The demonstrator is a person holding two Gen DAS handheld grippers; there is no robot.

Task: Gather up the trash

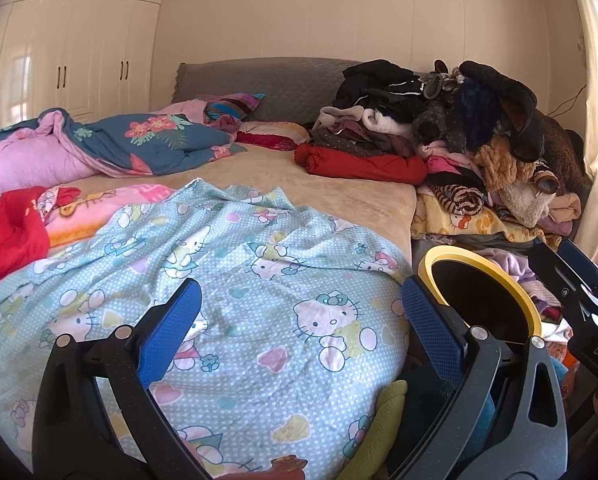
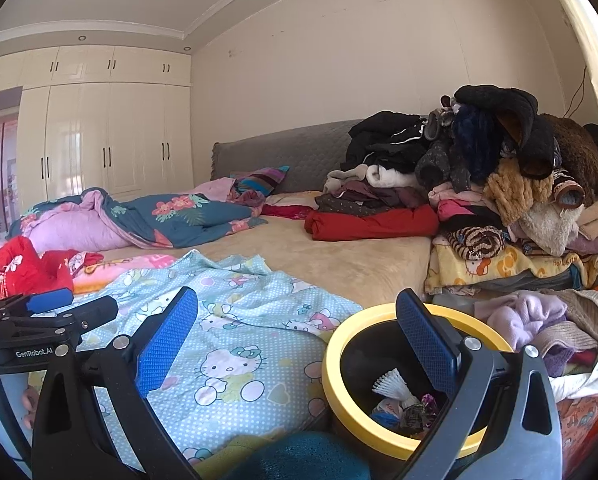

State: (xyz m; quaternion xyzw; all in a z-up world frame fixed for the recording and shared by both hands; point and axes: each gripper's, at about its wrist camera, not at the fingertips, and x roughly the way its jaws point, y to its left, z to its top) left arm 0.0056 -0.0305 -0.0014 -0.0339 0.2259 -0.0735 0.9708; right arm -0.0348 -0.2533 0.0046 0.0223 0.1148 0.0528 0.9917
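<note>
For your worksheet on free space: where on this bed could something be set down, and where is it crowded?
Free: the tan sheet between the floral quilt, the red bundle and the Hello Kitty cover. Crowded: the clothes pile at right, above the yellow-rimmed bin.

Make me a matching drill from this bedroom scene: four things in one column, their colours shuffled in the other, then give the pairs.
Things:
1. bin rim
2. headboard
3. rolled garment at the foot of the clothes pile
4. wardrobe doors

Colours:
A. cream
B. red
C. yellow
D. grey

Pairs: 1-C, 2-D, 3-B, 4-A
</note>
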